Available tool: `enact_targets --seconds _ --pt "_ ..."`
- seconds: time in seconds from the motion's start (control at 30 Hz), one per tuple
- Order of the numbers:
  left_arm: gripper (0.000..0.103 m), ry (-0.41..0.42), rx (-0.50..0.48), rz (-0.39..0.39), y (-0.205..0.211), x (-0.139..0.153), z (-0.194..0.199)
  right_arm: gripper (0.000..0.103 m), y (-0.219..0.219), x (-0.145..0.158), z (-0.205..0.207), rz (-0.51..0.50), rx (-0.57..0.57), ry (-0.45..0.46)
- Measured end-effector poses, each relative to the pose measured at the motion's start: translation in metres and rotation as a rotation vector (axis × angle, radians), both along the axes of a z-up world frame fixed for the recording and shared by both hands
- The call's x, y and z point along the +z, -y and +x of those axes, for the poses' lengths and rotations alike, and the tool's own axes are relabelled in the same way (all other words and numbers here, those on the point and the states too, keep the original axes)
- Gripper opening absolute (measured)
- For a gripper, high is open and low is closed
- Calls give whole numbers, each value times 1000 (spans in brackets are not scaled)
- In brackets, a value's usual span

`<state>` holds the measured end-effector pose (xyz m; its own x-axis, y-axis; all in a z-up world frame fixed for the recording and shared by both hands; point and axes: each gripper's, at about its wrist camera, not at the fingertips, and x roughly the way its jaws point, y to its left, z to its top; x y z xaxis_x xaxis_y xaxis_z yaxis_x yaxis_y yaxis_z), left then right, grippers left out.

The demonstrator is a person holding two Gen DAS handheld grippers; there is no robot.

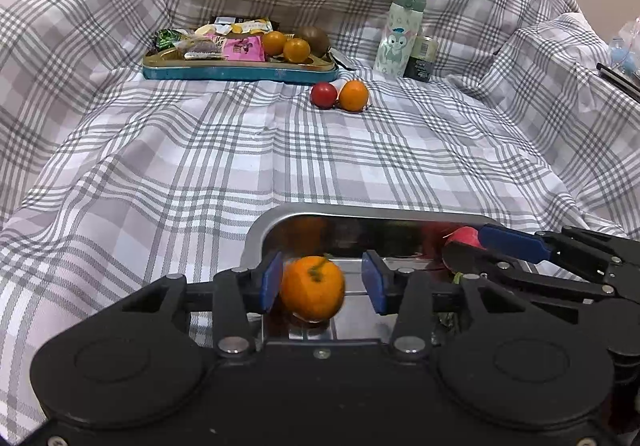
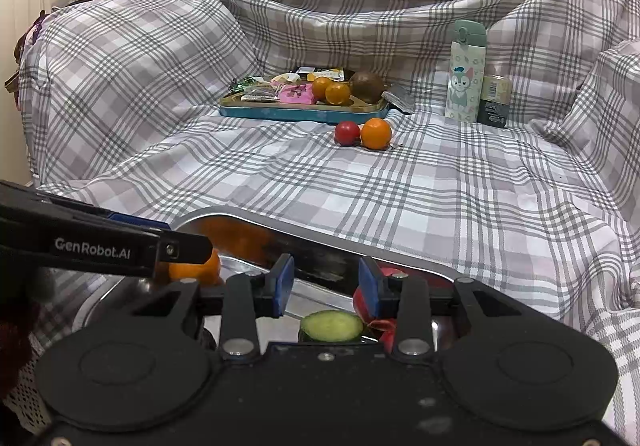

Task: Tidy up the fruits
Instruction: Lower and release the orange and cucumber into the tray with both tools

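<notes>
Spreading your left claw (image 1: 322, 282) wide over the shiny steel tray (image 1: 260, 234), you risk the round orange mandarin (image 1: 312, 288) rolling into your equally spread right claw (image 2: 326, 288).

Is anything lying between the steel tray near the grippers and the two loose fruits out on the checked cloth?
Nothing visible does. From the steel tray to the red fruit and the orange beside it there is only bare checked cloth. The blue tray, the bottle and the dark jar stand behind them.

Orange mandarin (image 1: 312, 286) in steel tray (image 1: 264, 230); tomato (image 1: 323, 95) touching another mandarin (image 1: 353, 95) on cloth.
</notes>
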<state>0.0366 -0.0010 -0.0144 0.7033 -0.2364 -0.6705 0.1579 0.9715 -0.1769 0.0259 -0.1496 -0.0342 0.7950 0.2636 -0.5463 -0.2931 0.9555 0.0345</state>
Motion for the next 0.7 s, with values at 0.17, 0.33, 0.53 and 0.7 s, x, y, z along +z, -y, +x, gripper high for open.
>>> enact_targets --seconds 0.17,0.33,0.53,0.7 --pt "53 2 -10 16 3 0 0 38 1 0 0 2 -3 0" --pt "53 10 -20 23 5 1 -3 38 1 0 1 0 -4 0" --pt "53 7 -16 21 4 1 -2 38 1 -1 2 1 -9 -2" --pt "53 6 -15 27 5 0 -2 38 1 -1 2 8 -14 -9"
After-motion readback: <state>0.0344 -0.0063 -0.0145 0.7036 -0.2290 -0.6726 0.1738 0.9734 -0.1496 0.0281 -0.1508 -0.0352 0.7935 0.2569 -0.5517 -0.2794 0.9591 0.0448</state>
